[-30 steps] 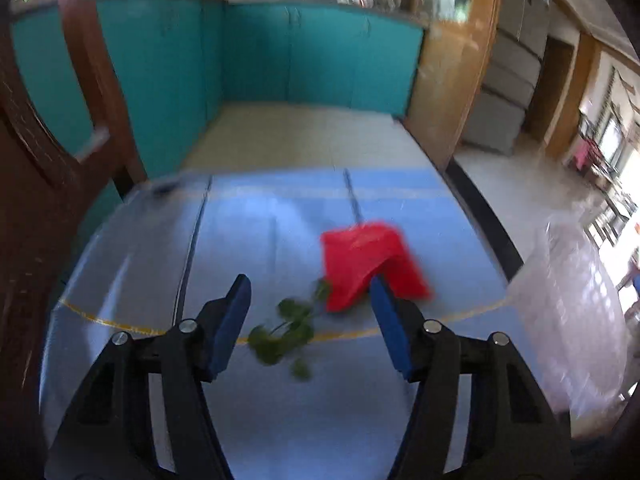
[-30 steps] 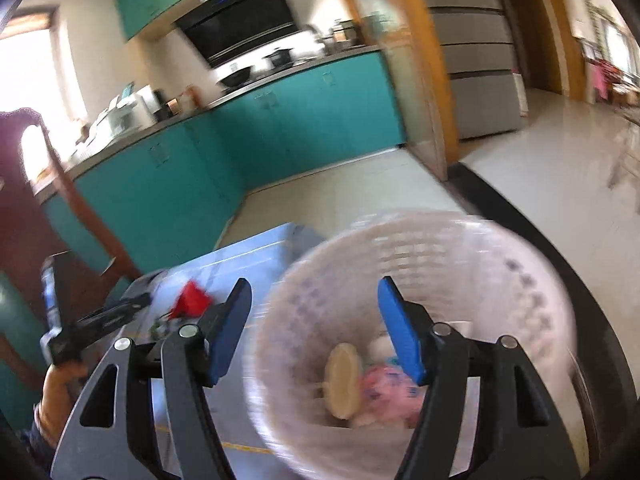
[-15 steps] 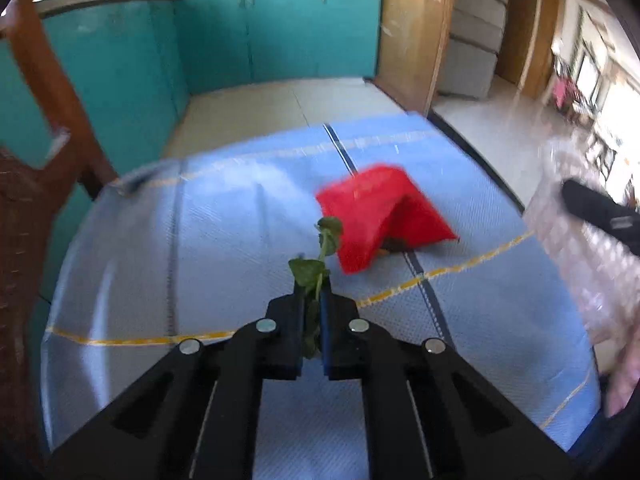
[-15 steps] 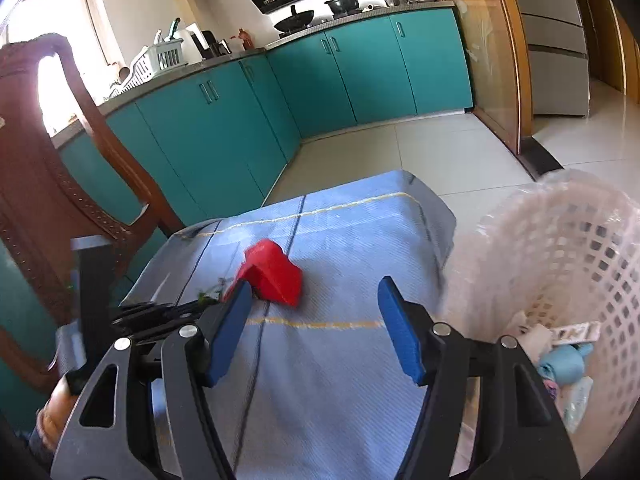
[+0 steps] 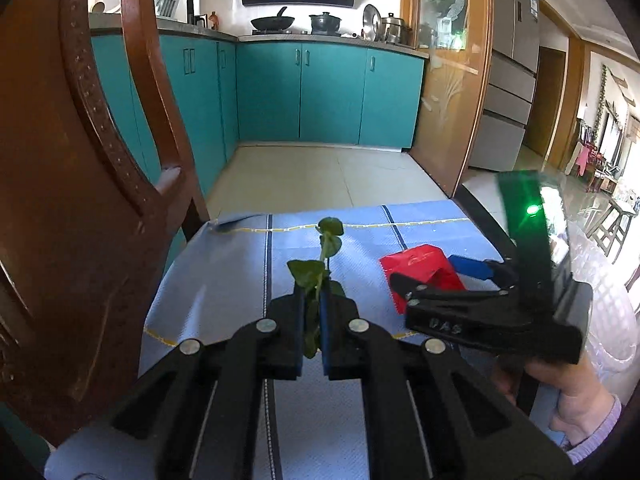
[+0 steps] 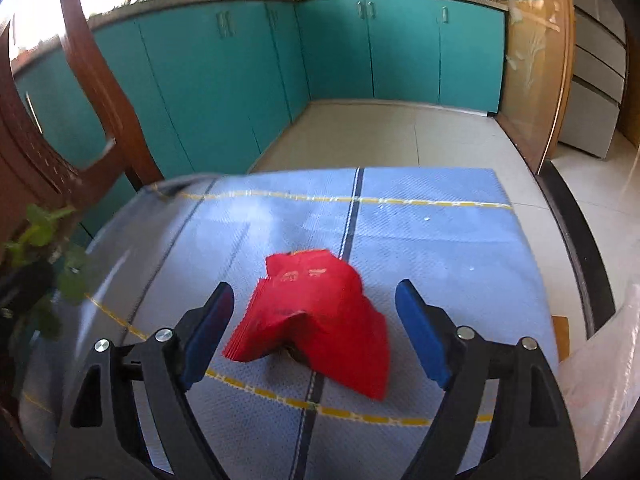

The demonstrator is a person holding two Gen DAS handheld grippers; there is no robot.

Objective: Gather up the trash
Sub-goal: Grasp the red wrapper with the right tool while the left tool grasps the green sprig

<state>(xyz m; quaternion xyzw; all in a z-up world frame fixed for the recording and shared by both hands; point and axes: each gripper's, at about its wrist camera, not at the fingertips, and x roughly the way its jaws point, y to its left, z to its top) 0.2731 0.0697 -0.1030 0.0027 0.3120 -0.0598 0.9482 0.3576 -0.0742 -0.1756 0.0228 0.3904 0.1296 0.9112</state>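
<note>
My left gripper (image 5: 311,312) is clamped on a leafy green sprig (image 5: 316,268) above the blue-clothed table (image 6: 420,232); my right gripper's (image 6: 312,324) fingers are opening around the crumpled red paper packet (image 6: 316,312) lying there.

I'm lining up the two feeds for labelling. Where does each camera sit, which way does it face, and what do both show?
Left wrist view: behind the left claw, facing the kitchen cupboards; shut on a leafy sprig; the right claw and hand show.
Right wrist view: behind the right claw, tilted down at the red packet between its opening jaws.
Shared: packet, sprig, blue tablecloth, cupboards.
</note>
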